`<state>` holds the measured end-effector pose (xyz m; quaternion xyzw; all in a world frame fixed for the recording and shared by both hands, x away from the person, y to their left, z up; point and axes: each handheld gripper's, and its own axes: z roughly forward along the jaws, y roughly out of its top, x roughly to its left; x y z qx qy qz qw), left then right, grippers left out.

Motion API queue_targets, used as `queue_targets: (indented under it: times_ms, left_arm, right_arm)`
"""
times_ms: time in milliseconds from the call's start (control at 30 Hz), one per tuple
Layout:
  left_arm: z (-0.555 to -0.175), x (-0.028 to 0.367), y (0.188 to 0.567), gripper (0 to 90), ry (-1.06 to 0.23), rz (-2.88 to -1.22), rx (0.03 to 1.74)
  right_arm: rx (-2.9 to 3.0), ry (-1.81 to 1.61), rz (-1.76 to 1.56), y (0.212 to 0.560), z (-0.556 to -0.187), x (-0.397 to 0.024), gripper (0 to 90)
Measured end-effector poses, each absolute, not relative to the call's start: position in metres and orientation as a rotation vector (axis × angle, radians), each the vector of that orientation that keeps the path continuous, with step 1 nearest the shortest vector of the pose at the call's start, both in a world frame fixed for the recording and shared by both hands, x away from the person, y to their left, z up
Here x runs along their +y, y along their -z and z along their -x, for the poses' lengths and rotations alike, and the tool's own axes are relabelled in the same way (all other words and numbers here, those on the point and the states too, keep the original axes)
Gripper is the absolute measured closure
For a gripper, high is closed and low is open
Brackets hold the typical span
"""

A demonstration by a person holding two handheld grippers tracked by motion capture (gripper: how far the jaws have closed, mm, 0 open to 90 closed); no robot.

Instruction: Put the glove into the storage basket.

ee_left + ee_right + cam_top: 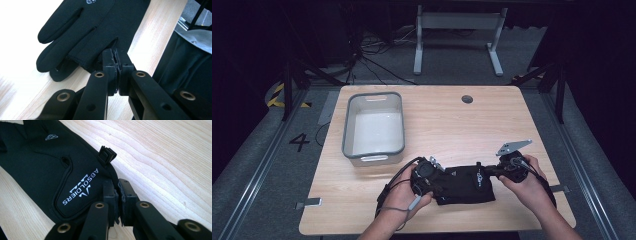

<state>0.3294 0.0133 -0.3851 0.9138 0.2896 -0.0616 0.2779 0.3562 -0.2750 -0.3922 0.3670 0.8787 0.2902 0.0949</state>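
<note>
My left gripper (117, 58) pinches the glove (462, 184) at its fingers, my right gripper (117, 187) its cuff; it lies at the worktop's (442, 120) six o'clock. I'd lift both evenly, keeping it taut.

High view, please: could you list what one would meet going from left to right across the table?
Grey bin → left tongs → black glove → right tongs, each shut on an end of the glove.
</note>
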Motion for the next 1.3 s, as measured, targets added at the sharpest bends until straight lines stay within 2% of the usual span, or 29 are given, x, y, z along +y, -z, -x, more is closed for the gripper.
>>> queue_targets:
  times_ms: [833,900,1033,1133,1200,1300]
  left_arm:
    - [-0.332,0.007,0.399,87.3,0.259,-2.519,0.788]
    - [-0.334,0.007,0.402,84.1,0.280,-2.539,0.797]
    - [-0.336,0.008,0.404,78.5,0.328,-2.520,0.802]
    - [-0.336,0.010,0.403,70.7,0.358,-2.524,0.808]
    - [-0.338,0.013,0.402,66.9,0.333,-2.517,0.823]
    - [-0.340,0.019,0.398,66.4,0.299,-2.489,0.847]
  right_arm:
    - [2.636,-0.834,-1.111,0.403,-0.362,-0.274,85.3]
    - [2.636,-0.829,-1.113,0.404,-0.362,-0.274,84.6]
    - [2.619,-0.837,-1.127,0.405,-0.362,-0.276,77.4]
    - [2.608,-0.834,-1.133,0.403,-0.361,-0.278,75.7]
    - [2.591,-0.831,-1.140,0.402,-0.360,-0.279,74.9]
    - [2.576,-0.824,-1.156,0.400,-0.359,-0.280,73.6]
